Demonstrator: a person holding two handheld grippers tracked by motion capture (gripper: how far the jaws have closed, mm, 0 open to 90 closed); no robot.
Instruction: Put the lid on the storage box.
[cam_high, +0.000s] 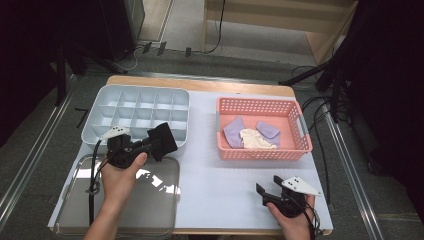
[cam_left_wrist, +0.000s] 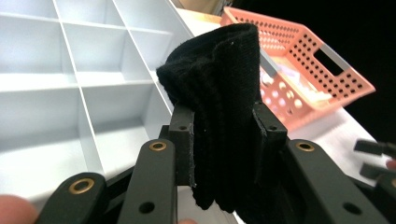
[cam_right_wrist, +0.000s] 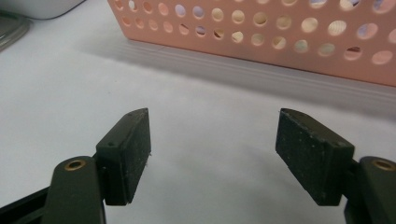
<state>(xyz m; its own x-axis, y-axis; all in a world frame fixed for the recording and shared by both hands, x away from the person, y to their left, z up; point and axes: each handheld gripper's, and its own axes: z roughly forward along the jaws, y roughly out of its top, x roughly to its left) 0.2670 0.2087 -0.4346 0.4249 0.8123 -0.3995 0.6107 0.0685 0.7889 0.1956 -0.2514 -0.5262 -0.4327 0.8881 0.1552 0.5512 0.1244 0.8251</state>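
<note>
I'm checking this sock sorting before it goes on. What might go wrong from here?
The black sock bulges well above the left gripper and looks bulkier than one cell of the divided tray, so it may snag a divider or spring out. The right gripper rests open, too far away to steady it.

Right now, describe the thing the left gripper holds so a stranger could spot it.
Start at the white divided tray on the table's left side. Over its near right corner the left gripper is clamped on a folded black sock. It is the only dark cloth; the others, in the pink basket, are pale.
</note>
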